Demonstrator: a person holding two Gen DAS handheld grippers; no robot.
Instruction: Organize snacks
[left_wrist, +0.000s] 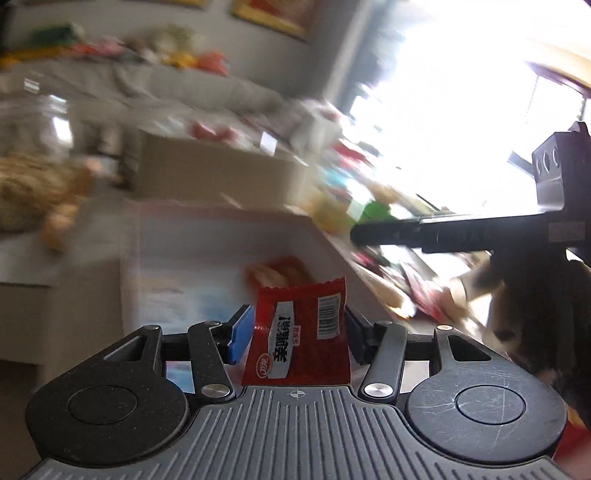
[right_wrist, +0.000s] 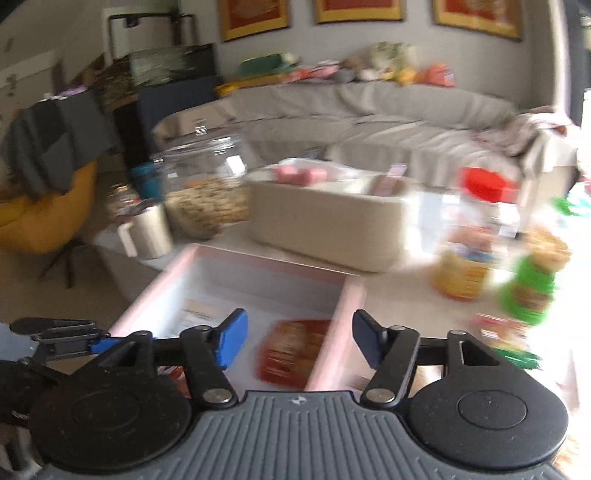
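A small red snack packet (left_wrist: 299, 332) stands flat and uncrumpled between the pads of my left gripper (left_wrist: 297, 330). Its edges just reach the pads, and the jaws are open around it. Below it lies a white box with a pink rim (left_wrist: 221, 218), with another reddish packet (left_wrist: 280, 271) inside. My right gripper (right_wrist: 299, 339) is open and empty above the same box's right wall (right_wrist: 347, 317). A red packet (right_wrist: 291, 350), blurred, lies in the box under it. One finger (left_wrist: 424, 230) of the right gripper reaches in from the right in the left wrist view.
Behind the box stand a beige bin (right_wrist: 325, 221), a clear jar of snacks (right_wrist: 199, 184) and a white mug (right_wrist: 147, 232). To the right are a yellow jar with a red lid (right_wrist: 465, 266), a green jar (right_wrist: 528, 288) and loose packets (right_wrist: 498, 328). A grey sofa lies beyond.
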